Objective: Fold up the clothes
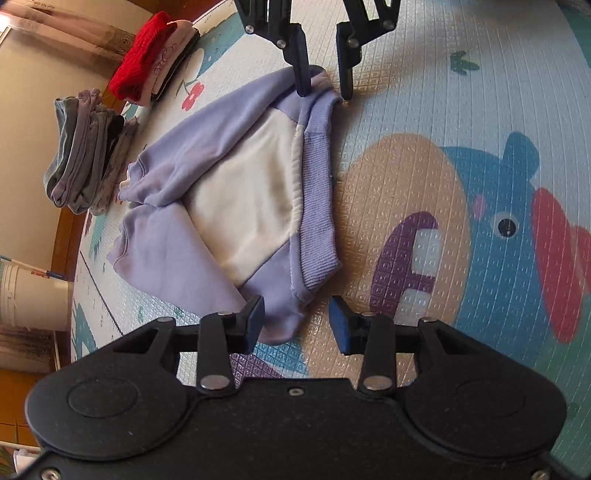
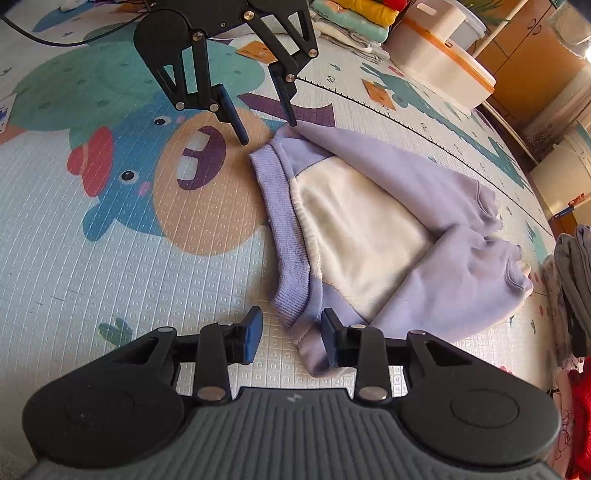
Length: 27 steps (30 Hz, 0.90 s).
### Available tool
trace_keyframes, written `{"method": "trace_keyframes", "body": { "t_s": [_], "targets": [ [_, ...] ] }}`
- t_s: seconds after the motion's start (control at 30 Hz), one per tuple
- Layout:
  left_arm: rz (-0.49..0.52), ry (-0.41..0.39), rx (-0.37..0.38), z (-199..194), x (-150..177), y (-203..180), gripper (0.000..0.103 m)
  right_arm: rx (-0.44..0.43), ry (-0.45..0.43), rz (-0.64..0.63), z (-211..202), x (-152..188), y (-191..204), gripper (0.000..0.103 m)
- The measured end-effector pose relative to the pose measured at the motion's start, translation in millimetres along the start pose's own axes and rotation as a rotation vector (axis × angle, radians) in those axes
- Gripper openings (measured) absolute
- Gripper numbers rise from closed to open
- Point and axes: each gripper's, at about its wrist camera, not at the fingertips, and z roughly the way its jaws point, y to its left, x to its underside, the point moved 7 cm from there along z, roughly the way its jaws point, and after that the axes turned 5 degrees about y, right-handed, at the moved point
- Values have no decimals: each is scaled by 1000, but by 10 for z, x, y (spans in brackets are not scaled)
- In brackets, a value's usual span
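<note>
A lilac and cream sweatshirt (image 1: 236, 192) lies partly folded on the play mat, sleeves laid over the cream panel, ribbed hem toward the grippers. It also shows in the right wrist view (image 2: 369, 229). My left gripper (image 1: 297, 321) is open, straddling one hem corner, its left pad over the cloth. My right gripper (image 2: 291, 338) is open at the opposite hem corner, its right pad over the cloth. Each gripper shows in the other's view: the right gripper (image 1: 325, 94), the left gripper (image 2: 269, 131). Neither holds the cloth.
A red, pink and dark folded stack (image 1: 151, 59) and a grey folded stack (image 1: 85, 151) lie beyond the sweatshirt. White and orange storage boxes (image 2: 443, 62) and more folded clothes (image 2: 362, 14) stand at the mat's far edge. The cartoon play mat (image 1: 480, 110) borders a wooden floor.
</note>
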Motion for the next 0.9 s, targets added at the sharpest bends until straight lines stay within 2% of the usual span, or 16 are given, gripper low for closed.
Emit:
{"method": "trace_keyframes", "body": {
  "t_s": [0.13,0.33,0.43,0.53,0.57,0.6,0.63,0.77,0.83,0.9],
  "targets": [
    [-41,-24,2,-2,-13,56,38,-43,-15,89,13,11,-121,16],
    [-109,-51,-2,23,-64,80,39,-177,-162,487,-171,132,-633,14],
    [-131,-61,-16,61,-121,111,44,-227,-208,611,-218,212,-797,12],
    [-127,-60,-29,91,-164,108,43,-253,-227,676,-216,244,-883,10],
    [-126,-57,-28,91,-174,105,37,-260,-230,687,-208,248,-886,10],
    [-132,-47,-33,91,-176,112,15,-263,-231,691,-205,252,-885,10],
    [-140,-36,-39,91,-175,124,10,-264,-228,689,-205,251,-875,10],
    [-183,-18,-19,55,-167,186,8,-237,-211,617,-231,205,-768,12],
    [-196,-19,-8,31,-162,216,8,-189,-180,508,-235,152,-621,14],
    [-217,-19,-1,13,-155,257,8,-136,-148,395,-218,106,-464,40]
  ]
}}
